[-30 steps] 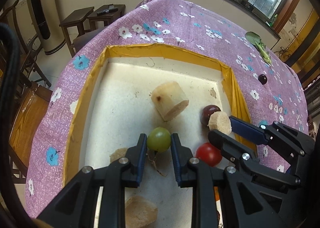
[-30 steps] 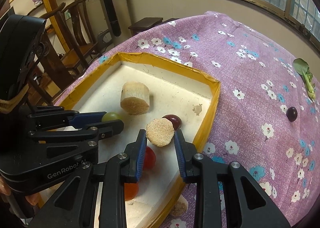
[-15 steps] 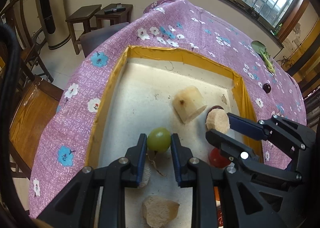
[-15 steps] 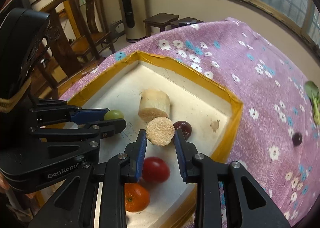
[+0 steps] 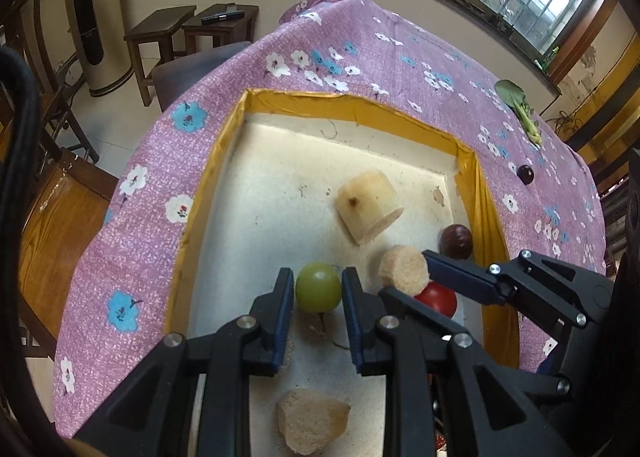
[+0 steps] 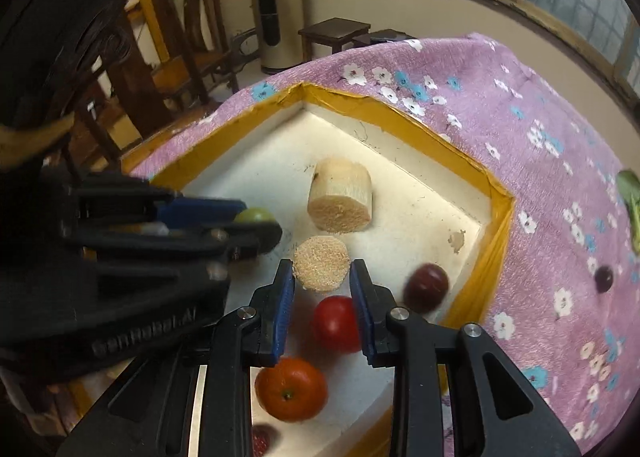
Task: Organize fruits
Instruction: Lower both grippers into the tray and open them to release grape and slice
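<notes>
Green fruit sits clamped btwn the blue-padded fingers of the left gripper, held above the white floor of the yellow-rimmed tray. Right gripper has its fingers closed on a tan round slice, flat grainy face twd the camera; in the left wrist view the same slice shows just right of the green fruit, w/ the two grippers close side by side over the tray.

In the tray: a tan cylinder chunk lies on its side near the middle, a dark red-brown fruit close to the right wall, a red tomato below the right gripper's fingers, an orange fruit nearer the camera, and an irregular tan chunk at the near end under the left gripper.

Tray rests on a surface covered w/ a purple floral cloth. On the cloth, outside the tray to the right, a small dark round fruit and further off a green leafy vegetable, well apart from the tray.
</notes>
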Action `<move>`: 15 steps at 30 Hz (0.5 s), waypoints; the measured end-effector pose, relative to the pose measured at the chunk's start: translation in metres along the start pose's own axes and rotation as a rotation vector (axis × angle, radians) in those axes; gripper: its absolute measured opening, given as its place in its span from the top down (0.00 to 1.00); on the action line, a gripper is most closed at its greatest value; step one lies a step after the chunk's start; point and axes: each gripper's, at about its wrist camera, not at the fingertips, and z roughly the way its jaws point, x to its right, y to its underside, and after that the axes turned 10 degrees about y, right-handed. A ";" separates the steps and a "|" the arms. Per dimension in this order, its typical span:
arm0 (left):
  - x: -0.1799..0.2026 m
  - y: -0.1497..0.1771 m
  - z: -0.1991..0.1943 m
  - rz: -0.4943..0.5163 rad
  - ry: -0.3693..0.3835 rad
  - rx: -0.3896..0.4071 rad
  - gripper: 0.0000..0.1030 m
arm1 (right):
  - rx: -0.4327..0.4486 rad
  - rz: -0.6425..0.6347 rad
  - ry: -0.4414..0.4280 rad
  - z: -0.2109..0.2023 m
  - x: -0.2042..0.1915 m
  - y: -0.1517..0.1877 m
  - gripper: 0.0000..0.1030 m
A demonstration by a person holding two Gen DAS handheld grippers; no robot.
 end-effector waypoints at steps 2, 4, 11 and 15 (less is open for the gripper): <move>0.000 0.000 0.000 0.000 0.001 -0.001 0.74 | -0.004 -0.001 0.022 0.002 0.002 0.000 0.72; 0.000 0.000 0.000 0.001 -0.005 -0.002 0.73 | -0.006 0.006 0.030 0.002 0.003 0.002 0.71; 0.003 0.004 -0.009 -0.010 -0.018 0.021 0.65 | 0.009 0.010 0.047 -0.015 0.002 0.010 0.69; 0.013 0.008 -0.020 0.006 -0.031 0.045 0.57 | 0.022 0.018 0.043 -0.028 0.003 0.015 0.67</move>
